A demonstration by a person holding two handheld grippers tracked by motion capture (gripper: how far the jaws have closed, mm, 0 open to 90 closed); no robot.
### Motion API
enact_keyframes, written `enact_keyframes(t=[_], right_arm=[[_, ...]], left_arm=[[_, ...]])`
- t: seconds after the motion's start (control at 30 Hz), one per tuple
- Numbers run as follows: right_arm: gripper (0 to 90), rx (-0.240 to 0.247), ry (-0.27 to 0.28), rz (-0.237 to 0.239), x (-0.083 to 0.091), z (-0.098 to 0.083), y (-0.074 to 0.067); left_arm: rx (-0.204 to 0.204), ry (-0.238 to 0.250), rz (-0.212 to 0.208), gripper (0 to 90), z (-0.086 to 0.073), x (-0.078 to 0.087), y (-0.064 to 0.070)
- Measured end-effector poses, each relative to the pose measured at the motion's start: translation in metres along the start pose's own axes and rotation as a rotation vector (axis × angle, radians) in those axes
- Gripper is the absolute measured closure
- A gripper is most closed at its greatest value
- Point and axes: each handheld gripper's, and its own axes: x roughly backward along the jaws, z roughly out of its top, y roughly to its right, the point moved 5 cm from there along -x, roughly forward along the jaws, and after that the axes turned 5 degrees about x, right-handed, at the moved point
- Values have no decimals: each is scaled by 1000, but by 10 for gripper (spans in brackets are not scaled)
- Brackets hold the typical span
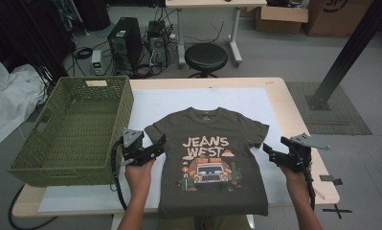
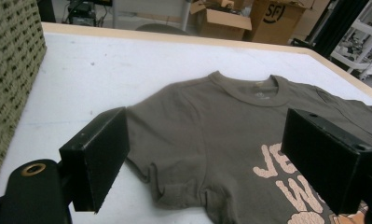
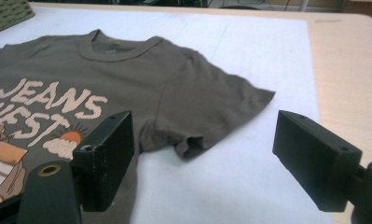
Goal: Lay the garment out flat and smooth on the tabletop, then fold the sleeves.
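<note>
T-shirt (image 1: 210, 158) flat between open claws

Soft cloth on a matt sheet
Beside the olive woven plastic basket (image 1: 73, 129), the brown cotton T-shirt (image 1: 212, 158) looks matt and soft, its print rubbery; the white table cover (image 1: 246, 103) under it looks smooth, edged by pale wood

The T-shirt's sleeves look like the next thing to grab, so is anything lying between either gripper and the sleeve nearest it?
Nothing visible. The left gripper hangs open by the T-shirt at its left sleeve; the right gripper is open beside the right sleeve. The green basket stands off to the left.
</note>
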Motion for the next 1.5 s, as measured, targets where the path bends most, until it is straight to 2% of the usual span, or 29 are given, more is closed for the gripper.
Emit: enact_keyframes(t=[0.33, 0.57, 0.7, 0.8, 0.87, 1.03, 1.2, 1.3, 1.37, 1.43, 1.5], right_arm=[[204, 9, 6, -5, 4, 7, 0], [210, -26, -10, -34, 7, 3, 11], [230, -67, -32, -56, 2, 1, 21], [239, -123, -64, -71, -10, 1, 31], [258, -135, -82, -66, -20, 3, 32], [297, -104, -169, -65, -57, 10, 23], [319, -113, -229, -74, -83, 11, 18], [382, -119, -277, -83, -95, 4, 17], [450, -119, -263, -117, -95, 4, 17], [562, -85, -267, -134, -95, 4, 17], [694, -60, -269, -130, -94, 4, 16]], left_arm=[[-18, -24, 0, 160, -3, 2, 1], [-21, -39, 3, 159, -4, 0, 2], [-19, -48, 11, 159, -4, -3, 1], [-13, -61, 31, 159, -3, -6, -2], [-6, -66, 33, 159, -3, -8, -3], [-10, -89, 58, 159, -3, -15, -7], [-13, -102, 71, 159, -1, -22, -11], [-13, -128, 85, 159, -4, -27, -14], [-16, -144, 91, 160, -6, -29, -15], [-19, -154, 96, 160, -8, -31, -15], [-16, -162, 100, 163, -9, -33, -16]])
